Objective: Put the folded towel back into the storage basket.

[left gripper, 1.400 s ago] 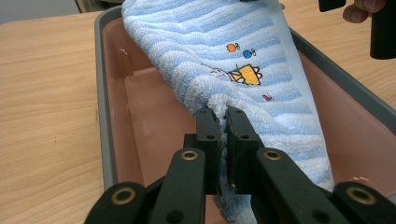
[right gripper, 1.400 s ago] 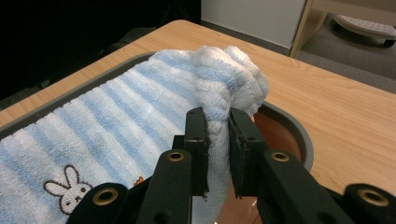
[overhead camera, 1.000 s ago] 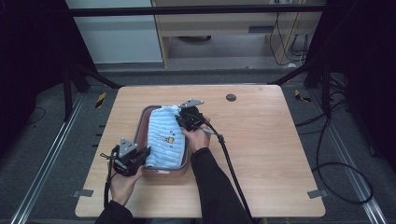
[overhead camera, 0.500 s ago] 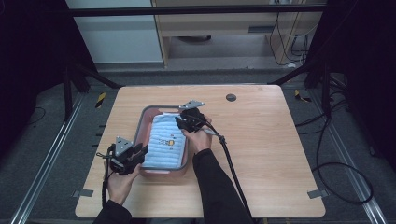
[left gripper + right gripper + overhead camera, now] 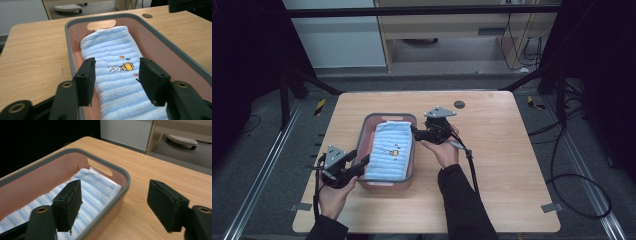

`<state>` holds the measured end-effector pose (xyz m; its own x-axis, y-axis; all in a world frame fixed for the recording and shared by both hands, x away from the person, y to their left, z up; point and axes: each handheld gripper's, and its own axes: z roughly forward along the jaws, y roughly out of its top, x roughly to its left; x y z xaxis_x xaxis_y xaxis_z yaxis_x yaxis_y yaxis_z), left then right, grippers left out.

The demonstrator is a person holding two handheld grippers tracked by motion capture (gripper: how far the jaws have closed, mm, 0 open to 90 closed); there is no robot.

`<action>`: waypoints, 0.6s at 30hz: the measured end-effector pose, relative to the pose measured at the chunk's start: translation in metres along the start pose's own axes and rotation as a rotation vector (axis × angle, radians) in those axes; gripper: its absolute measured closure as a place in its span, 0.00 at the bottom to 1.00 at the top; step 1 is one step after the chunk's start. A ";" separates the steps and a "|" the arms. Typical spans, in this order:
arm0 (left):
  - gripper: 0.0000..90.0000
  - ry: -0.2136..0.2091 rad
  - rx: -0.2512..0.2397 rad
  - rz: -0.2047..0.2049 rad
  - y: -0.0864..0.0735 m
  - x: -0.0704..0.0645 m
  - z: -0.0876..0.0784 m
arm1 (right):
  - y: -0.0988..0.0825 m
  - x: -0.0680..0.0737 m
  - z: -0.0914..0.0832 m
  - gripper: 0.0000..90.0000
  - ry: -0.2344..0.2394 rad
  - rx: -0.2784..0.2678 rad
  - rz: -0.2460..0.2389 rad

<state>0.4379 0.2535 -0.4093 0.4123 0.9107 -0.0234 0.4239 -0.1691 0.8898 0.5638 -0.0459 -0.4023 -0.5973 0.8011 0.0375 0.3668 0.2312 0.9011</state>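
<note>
Fingers on my left gripper (image 5: 116, 80) stand spread apart over the near end of the blue striped towel (image 5: 390, 150), gripping nothing. Those on my right gripper (image 5: 120, 205) are parted too, one above the towel, one past the rim over bare wood. That towel, rabbit print up, lies folded in the pink basin (image 5: 362, 145) at mid desk (image 5: 512, 165). Pale wood grain, a round dark cable port (image 5: 459, 104) near the far edge. Grey floor beyond, cables (image 5: 572, 165) trailing at right, dark frame posts (image 5: 287, 95) either side.
</note>
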 end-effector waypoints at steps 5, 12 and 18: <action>0.43 -0.011 -0.004 0.025 0.001 0.000 -0.001 | -0.011 -0.015 -0.026 0.26 -0.012 -0.022 0.007; 0.34 -0.034 -0.003 0.051 0.001 0.007 0.001 | -0.033 -0.037 -0.064 0.22 -0.042 -0.032 0.022; 0.30 -0.028 -0.018 0.043 0.002 0.017 -0.003 | -0.058 -0.058 -0.090 0.20 -0.092 -0.014 0.038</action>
<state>0.4431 0.2703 -0.4067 0.4522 0.8919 0.0022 0.3910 -0.2004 0.8983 0.5130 -0.1553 -0.4181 -0.5149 0.8567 0.0323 0.3771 0.1925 0.9060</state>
